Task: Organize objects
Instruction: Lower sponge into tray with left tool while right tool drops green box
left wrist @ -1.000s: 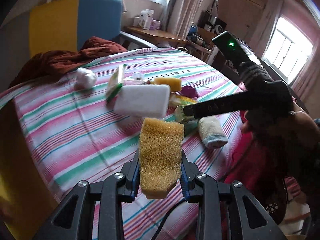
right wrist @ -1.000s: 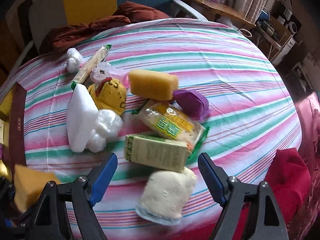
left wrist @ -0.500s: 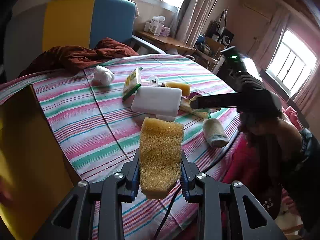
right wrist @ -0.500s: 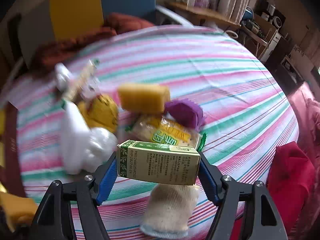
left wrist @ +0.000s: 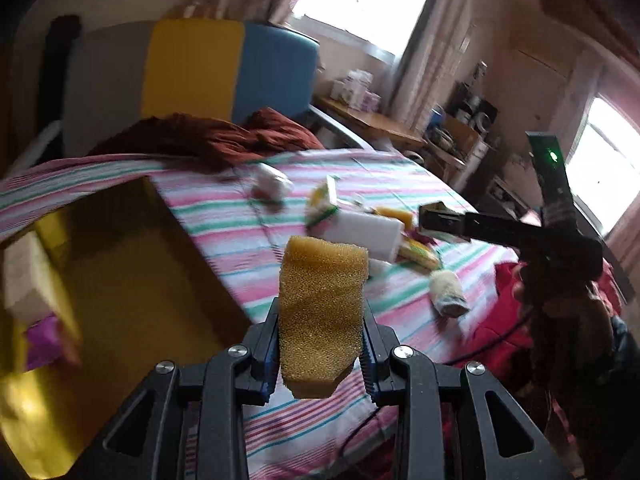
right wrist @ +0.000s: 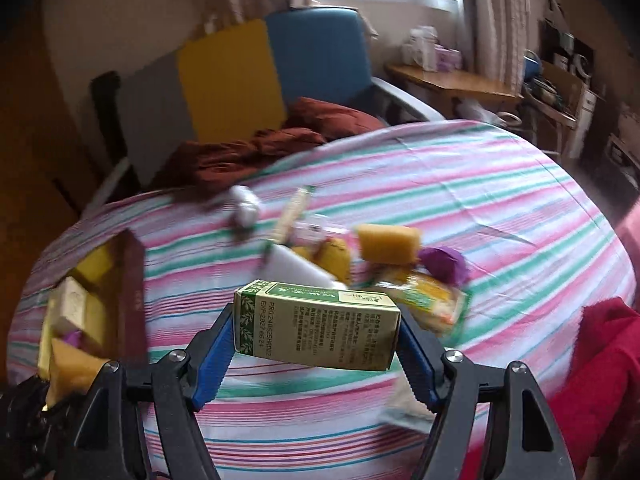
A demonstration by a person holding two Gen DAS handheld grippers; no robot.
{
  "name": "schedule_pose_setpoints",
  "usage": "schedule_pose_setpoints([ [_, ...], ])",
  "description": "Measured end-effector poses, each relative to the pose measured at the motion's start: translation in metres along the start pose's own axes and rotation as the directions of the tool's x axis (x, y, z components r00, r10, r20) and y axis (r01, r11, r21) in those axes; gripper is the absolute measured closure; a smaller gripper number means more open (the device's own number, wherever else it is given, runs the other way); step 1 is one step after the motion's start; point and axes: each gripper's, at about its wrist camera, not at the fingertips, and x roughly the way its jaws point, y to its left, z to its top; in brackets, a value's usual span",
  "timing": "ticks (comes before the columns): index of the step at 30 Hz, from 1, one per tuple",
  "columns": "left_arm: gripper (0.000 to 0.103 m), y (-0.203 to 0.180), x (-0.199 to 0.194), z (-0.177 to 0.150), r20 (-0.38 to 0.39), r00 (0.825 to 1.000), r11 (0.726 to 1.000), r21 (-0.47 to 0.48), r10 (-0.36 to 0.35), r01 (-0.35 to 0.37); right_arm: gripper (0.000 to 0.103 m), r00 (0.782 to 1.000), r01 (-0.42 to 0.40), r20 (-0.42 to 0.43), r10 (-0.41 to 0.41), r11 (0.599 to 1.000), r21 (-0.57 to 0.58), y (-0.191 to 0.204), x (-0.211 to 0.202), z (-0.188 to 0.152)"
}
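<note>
Sponge first: a yellow, bumpy foam sponge block (left wrist: 322, 312) stands upright between the blue pads of the left gripper (left wrist: 320, 354), which is squeezed tight on its lower half. That gripper points forward and down. The sponge hangs in the air above the near edge of the striped pink, green and white tablecloth (left wrist: 224, 216), just beside an open yellow cardboard box (left wrist: 132, 280) on the left. A purple thing and a pale block lie in the box, too blurry to name.

The right gripper (right wrist: 316, 342) also tips down. Its blue pads press on the two short ends of a green paper carton with small print (right wrist: 320, 326), which lies sideways, lifted off the cloth. In the left view a hand (left wrist: 560, 300) holds this tool at the right edge.

Behind the carton sits a pile on the cloth: a second yellow sponge (right wrist: 386, 244), a purple lump (right wrist: 444, 264), a yellow snack packet (right wrist: 424, 300) and a white foam block (left wrist: 366, 232). A rolled cream cloth (left wrist: 446, 294) lies near the table's edge. A dark red blanket (right wrist: 256, 152) is bunched at the far side
</note>
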Motion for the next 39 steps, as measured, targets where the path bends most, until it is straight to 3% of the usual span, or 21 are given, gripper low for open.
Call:
schedule_pose_setpoints([
  [7,0.069,0.052,-0.046,-0.012,0.054,0.988,0.984,-0.114,0.144,-0.137,0.028,0.988,-0.154,-0.01,0.153,0.983,-0.105,0.064,0.001,-0.008],
  [12,0.069,0.096,-0.075,-0.029,0.055,0.958,0.942,-0.202,0.283,-0.267,0.028,0.968,-0.251,-0.05,0.246,0.952,-0.177,0.113,0.009,-0.014],
  [15,0.069,0.114,-0.086,-0.042,0.038,0.926,0.907,-0.223,0.375,-0.358,0.028,0.953,-0.302,-0.089,0.289,0.927,-0.224,0.142,0.016,-0.022],
  [20,0.069,0.137,-0.096,-0.063,-0.001,0.899,0.861,-0.284,0.439,-0.421,0.028,0.925,-0.377,-0.162,0.344,0.884,-0.275,0.184,0.028,-0.036],
  [27,0.067,0.147,-0.102,-0.069,-0.002,0.874,0.832,-0.306,0.486,-0.463,0.027,0.893,-0.44,-0.245,0.377,0.844,-0.306,0.227,0.048,-0.049],
  [30,0.055,0.149,-0.105,-0.07,0.002,0.861,0.821,-0.306,0.508,-0.483,0.025,0.881,-0.462,-0.273,0.387,0.829,-0.315,0.239,0.053,-0.053],
  [32,0.035,0.15,-0.109,-0.072,0.011,0.854,0.81,-0.322,0.521,-0.49,0.017,0.86,-0.498,-0.298,0.414,0.809,-0.313,0.247,0.056,-0.056],
  [35,0.029,0.151,-0.114,-0.072,0.025,0.843,0.8,-0.331,0.538,-0.5,0.017,0.847,-0.518,-0.312,0.43,0.797,-0.31,0.251,0.056,-0.062],
  [39,0.029,0.155,-0.115,-0.071,0.026,0.838,0.792,-0.345,0.544,-0.504,0.017,0.863,-0.492,-0.289,0.414,0.817,-0.301,0.243,0.052,-0.064],
])
